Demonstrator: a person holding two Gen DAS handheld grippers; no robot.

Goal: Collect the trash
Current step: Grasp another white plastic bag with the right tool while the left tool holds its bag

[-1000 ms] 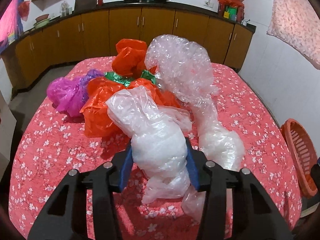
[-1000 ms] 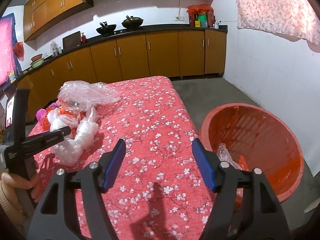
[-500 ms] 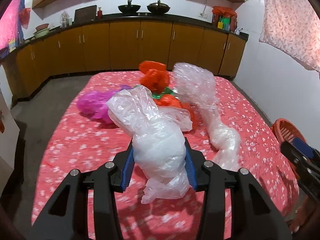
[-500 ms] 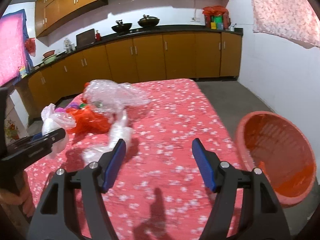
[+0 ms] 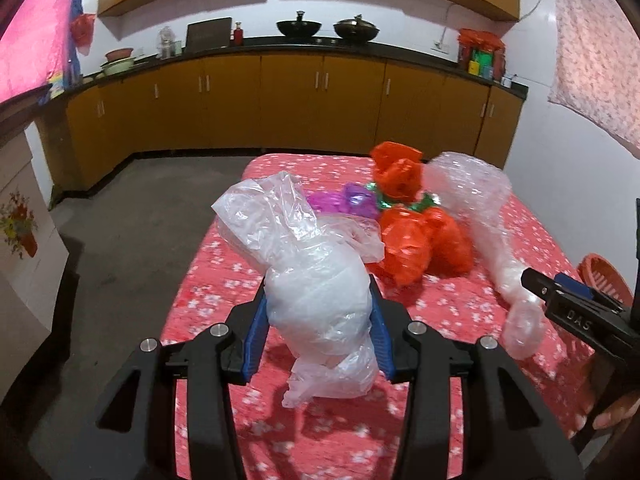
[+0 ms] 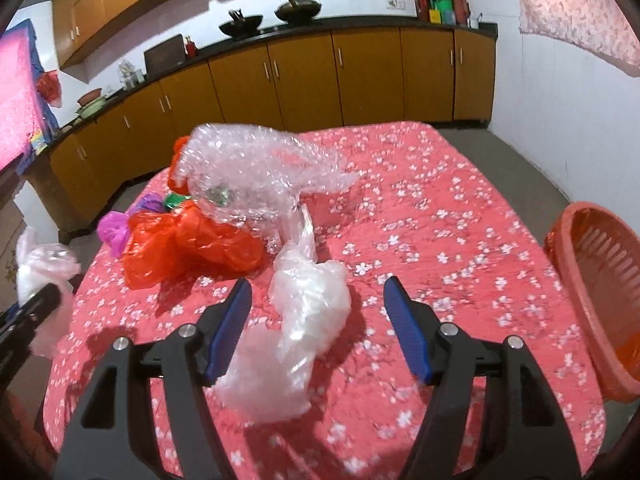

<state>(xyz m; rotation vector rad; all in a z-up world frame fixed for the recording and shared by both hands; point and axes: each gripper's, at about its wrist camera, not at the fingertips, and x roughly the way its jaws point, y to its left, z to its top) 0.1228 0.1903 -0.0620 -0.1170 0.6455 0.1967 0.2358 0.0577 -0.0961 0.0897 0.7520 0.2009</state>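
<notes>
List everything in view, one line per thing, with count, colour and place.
clear plastic bag: one, whitish, clamped in the left tongs
bubble wrap: one, clear, far left on the table, its twisted tail between the open right tongs
orange bags: at least two, among the pile
purple bag: one, left of pile
green scrap: one, under the bubble wrap
basket: one, orange, beyond the table's right edge
table: one, red floral cloth
woks: two, dark, counter
</notes>
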